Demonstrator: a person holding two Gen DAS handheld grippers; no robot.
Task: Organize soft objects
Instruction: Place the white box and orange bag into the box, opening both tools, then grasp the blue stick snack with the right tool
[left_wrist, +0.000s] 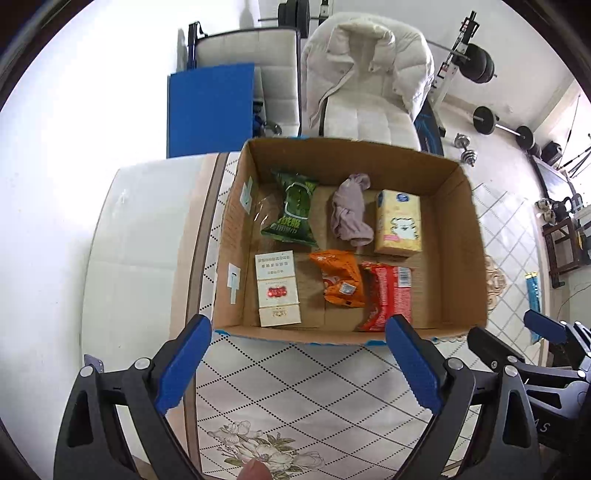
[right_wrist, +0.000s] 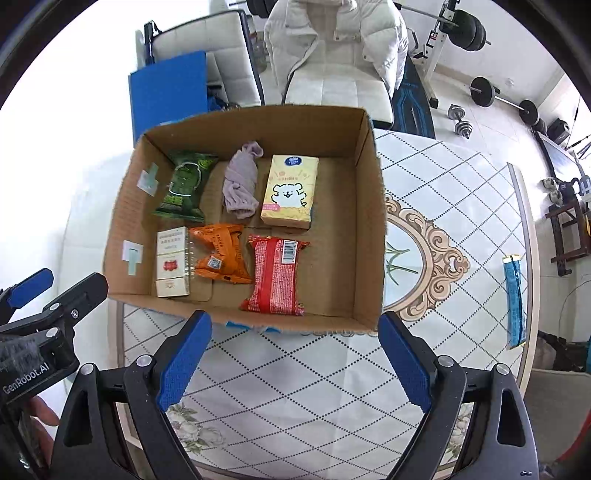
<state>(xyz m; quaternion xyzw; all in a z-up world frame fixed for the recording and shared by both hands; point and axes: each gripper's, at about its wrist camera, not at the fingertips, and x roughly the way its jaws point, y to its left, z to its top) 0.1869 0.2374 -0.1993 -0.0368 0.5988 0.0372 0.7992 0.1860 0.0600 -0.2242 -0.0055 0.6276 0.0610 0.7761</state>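
An open cardboard box (left_wrist: 476, 266) (right_wrist: 369, 221) stands on the patterned table. Inside lie a green snack bag (left_wrist: 293, 210) (right_wrist: 183, 186), a rolled purple cloth (left_wrist: 351, 210) (right_wrist: 242, 182), a yellow tissue pack (left_wrist: 399, 223) (right_wrist: 290, 192), a white carton (left_wrist: 277, 288) (right_wrist: 171, 262), an orange packet (left_wrist: 340, 278) (right_wrist: 219, 253) and a red packet (left_wrist: 388, 299) (right_wrist: 275, 275). My left gripper (left_wrist: 299, 363) is open and empty, just before the box's near wall. My right gripper (right_wrist: 295, 360) is open and empty, also before the near wall.
A blue wrapped strip (right_wrist: 515, 299) (left_wrist: 533, 299) lies on the table right of the box. A chair with a white jacket (left_wrist: 369, 74) (right_wrist: 332, 48) stands behind the table, beside a blue board (left_wrist: 210, 110) (right_wrist: 168, 92). Weights (right_wrist: 484, 90) lie on the floor.
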